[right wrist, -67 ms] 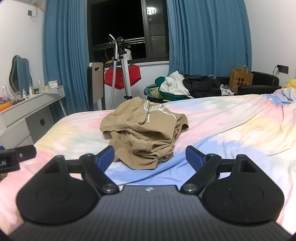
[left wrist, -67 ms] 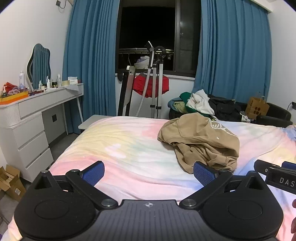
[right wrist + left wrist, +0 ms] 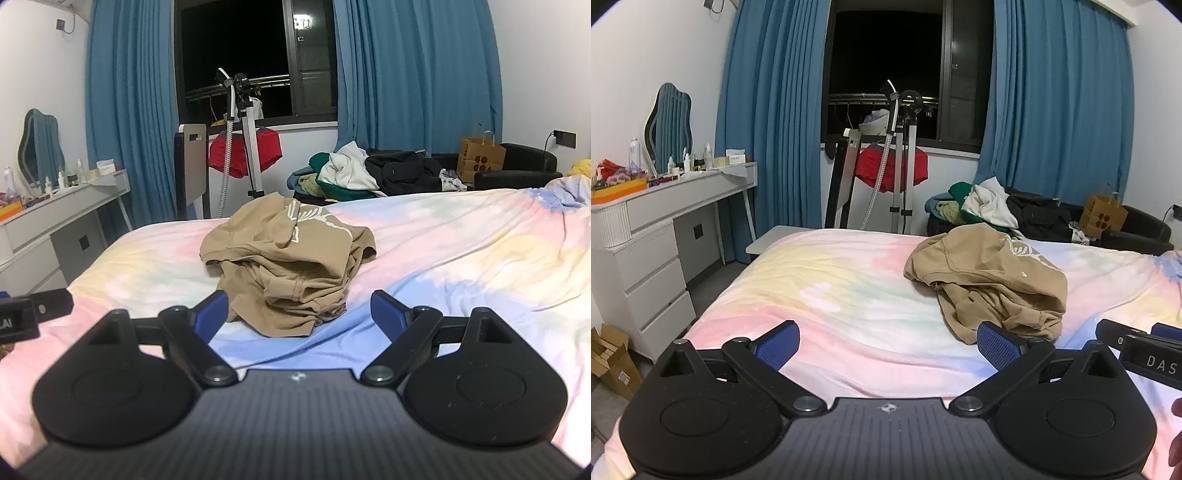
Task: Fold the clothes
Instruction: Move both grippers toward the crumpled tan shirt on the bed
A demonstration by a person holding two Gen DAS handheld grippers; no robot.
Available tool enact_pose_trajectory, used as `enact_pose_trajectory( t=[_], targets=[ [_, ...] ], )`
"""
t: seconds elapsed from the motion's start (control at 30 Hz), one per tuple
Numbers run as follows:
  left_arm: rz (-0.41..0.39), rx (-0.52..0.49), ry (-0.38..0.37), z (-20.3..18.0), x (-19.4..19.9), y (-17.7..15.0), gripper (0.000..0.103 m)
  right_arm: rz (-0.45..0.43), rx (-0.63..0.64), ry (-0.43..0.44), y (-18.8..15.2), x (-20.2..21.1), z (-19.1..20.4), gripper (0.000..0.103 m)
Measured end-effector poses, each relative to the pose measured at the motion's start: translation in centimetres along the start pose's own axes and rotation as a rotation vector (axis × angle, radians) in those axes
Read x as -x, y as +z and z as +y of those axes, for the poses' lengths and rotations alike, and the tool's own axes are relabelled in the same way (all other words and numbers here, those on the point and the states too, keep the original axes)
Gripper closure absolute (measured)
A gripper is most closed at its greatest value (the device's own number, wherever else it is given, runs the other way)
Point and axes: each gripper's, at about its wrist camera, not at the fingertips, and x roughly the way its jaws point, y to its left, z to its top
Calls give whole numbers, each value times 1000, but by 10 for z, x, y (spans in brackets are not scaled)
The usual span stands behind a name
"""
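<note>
Pastel tie-dye bed [image 3: 461, 236], crumpled tan garment [image 3: 291, 266] on it, left gripper [image 3: 888, 345] and right gripper [image 3: 297, 314] near the garment, both spread wide, holding nothing.

Matte black left claw [image 3: 888, 345] and right claw [image 3: 299, 314], blue ribbed fingertip pads [image 3: 777, 345], silver pivot screws.

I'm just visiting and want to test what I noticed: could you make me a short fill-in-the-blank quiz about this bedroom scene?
1. The crumpled garment on the bed is ____ in colour.
2. Both the left tool and the right tool have their fingers spread ____.
3. The curtains beside the window are ____.
4. The paper bag stands on a black ____.

Missing words: tan; open; blue; sofa
</note>
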Motion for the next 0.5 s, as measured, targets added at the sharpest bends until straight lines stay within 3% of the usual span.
enact_pose_trajectory(
  t=[0.27,0.5],
  targets=[
    [25,7,-2,-1,4,0,0,-25,20,-8,0,6,3,18],
    [0,46,-27,9,17,-1,0,-46,38,-15,0,12,5,18]
  ],
)
